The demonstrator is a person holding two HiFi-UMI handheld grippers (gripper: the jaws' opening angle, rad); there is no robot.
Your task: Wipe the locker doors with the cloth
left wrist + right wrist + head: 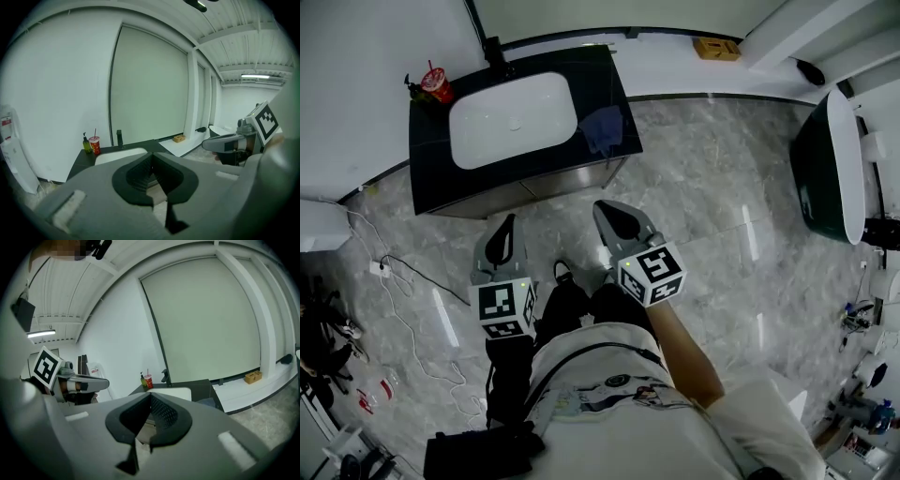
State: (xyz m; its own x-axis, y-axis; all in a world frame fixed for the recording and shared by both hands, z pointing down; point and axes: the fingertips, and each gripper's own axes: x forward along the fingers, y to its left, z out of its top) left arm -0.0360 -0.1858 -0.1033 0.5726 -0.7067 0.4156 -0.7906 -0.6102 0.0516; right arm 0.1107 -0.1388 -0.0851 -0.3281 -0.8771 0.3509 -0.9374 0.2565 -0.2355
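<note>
A dark blue cloth (604, 127) lies crumpled on the right corner of the black vanity counter (428, 167); in the right gripper view the cloth (206, 402) shows at the counter's edge. Below the counter runs the grey cabinet front (572, 176). My left gripper (508, 223) and right gripper (605, 211) hover side by side above the floor in front of the vanity, short of the cloth. The left gripper (151, 157) has its jaws together with nothing between them. So does the right gripper (151, 397).
A white sink (514, 119) is set in the counter, with a red cup (438, 84) and a black tap (495, 53) behind it. A black bathtub (825, 169) stands at the right. Cables (403, 281) trail over the marble floor at the left.
</note>
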